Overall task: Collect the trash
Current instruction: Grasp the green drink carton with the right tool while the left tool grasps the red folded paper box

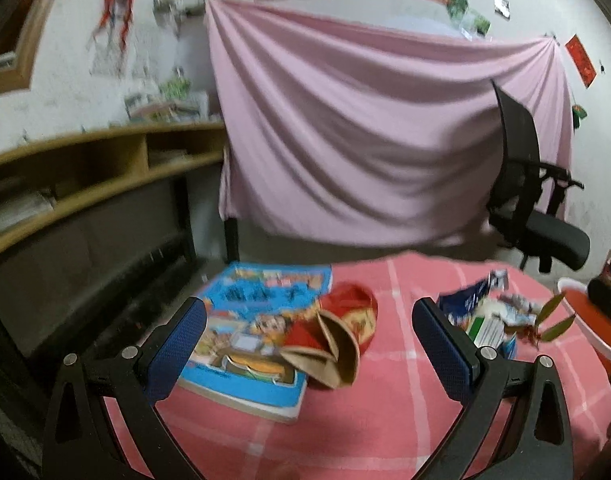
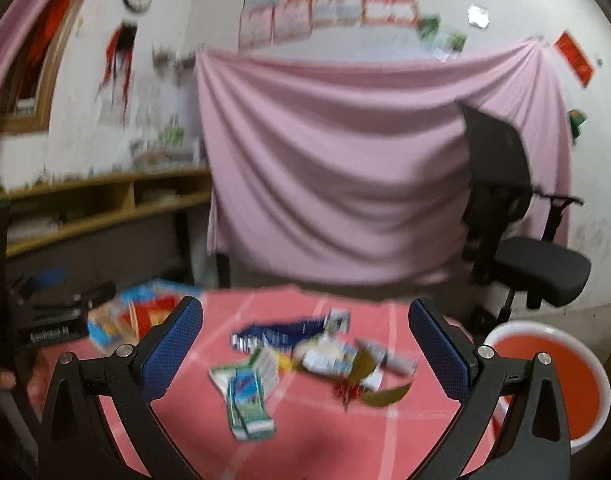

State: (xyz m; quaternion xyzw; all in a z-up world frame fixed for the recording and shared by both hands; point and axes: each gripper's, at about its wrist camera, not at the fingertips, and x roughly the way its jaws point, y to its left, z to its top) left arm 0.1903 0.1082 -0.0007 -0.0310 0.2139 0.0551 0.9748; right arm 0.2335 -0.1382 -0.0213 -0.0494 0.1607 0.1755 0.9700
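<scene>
Hovering over the pink checked tablecloth (image 2: pixel 325 432), both tongs spread wide and empty.

Between the right gripper (image 2: pixel 305 348)'s blue pads lies the blurred heap of torn wrappers, cartons and dry leaves (image 2: pixel 305 360); just right of it stands a round red-and-white basin (image 2: pixel 553 380). Ahead of the left gripper (image 1: pixel 309 340) lie a blue cartoon picture book (image 1: pixel 261 320) and a red folded paper box (image 1: pixel 341 332).

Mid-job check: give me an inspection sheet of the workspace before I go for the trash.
Surface: table under a pink checked cloth.
Job's things: trash pile of wrappers, cartons and leaves, loose on the cloth; red bin to its right.
Clutter: comic book with a red paper fan beside it.
Grippers: left claw open, empty; right claw open, empty, facing the pile.
Cables: nothing seen.
Surroundings: pink sheet, chair, shelf.
</scene>
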